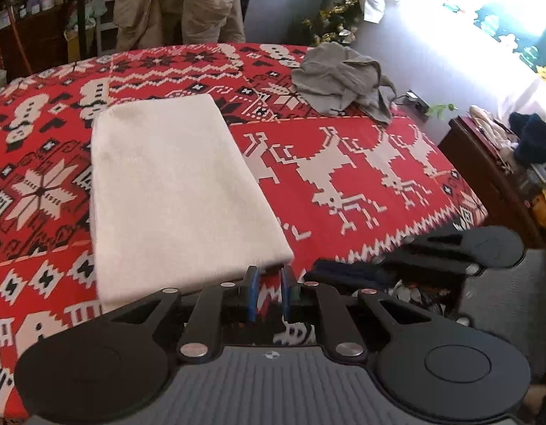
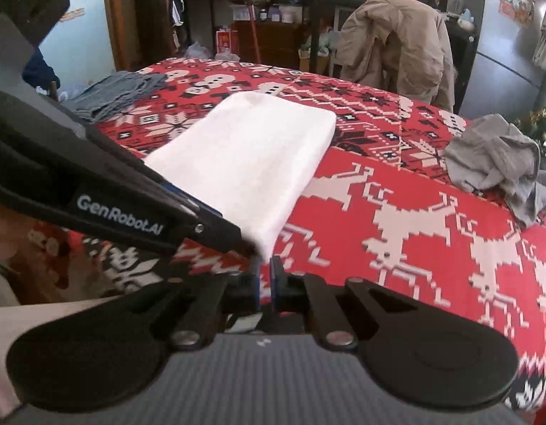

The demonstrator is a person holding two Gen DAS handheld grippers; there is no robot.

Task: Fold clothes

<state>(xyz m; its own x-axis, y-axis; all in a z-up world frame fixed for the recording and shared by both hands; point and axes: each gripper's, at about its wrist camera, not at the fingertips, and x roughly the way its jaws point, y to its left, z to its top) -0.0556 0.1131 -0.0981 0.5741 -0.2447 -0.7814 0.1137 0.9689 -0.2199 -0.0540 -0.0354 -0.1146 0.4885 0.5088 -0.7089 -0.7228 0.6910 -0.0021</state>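
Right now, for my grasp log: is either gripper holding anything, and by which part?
Left gripper: nothing, blanket shows between its fingers. Right gripper: cannot tell; white cloth near corner meets its tips.

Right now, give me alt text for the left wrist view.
A folded white cloth lies flat on a red patterned bedspread, its near corner just ahead of the left gripper, whose jaws stand slightly apart. A crumpled grey garment sits at the far right.
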